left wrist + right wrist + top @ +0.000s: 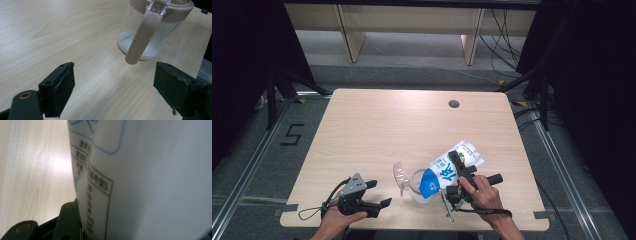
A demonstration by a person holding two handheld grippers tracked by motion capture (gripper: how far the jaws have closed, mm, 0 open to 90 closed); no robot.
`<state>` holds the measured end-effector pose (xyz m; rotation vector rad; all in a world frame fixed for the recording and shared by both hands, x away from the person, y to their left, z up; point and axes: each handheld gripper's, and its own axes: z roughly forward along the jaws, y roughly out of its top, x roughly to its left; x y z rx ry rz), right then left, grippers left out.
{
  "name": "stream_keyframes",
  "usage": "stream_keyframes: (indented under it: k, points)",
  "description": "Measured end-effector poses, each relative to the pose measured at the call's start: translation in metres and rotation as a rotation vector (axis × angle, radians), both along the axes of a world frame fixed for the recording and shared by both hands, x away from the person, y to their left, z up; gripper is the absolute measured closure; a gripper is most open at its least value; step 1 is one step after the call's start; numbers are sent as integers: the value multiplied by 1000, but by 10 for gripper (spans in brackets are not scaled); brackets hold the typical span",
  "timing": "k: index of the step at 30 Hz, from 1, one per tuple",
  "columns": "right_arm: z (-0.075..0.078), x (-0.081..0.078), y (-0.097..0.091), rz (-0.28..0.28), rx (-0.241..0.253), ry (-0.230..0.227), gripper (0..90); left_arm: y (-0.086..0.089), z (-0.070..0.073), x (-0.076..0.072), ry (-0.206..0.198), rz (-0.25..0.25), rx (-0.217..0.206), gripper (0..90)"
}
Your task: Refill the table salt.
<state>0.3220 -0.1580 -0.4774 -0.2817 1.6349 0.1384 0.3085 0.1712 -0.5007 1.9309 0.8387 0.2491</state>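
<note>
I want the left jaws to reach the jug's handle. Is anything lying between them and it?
No. In the left gripper view only bare table lies between the open left gripper and the jug's handle.

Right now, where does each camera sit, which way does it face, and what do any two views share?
High view: above the person's side, facing forward and down on the table; forearms, left gripper, right gripper.
Left gripper view: between open jaws toward the jug.
Right gripper view: pressed against the carton, one jaw low.
Shared: jug and carton in high view too.
</note>
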Motion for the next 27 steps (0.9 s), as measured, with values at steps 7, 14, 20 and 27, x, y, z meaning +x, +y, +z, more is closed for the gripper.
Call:
stream_keyframes:
  k: [7, 14, 20, 27]
  points:
    - [0, 0, 0, -2, 8, 2, 543, 0, 0, 0, -5, 5, 0, 167]
    - [4, 1, 1, 20, -40, -16, 544, 0, -1, 0, -6, 0, -7, 167]
    - [5, 2, 2, 38, -58, -32, 544, -1, -1, 0, -6, 4, -10, 167]
    - [3, 2, 1, 53, -25, -42, 544, 0, 0, 0, -3, 5, -3, 167]
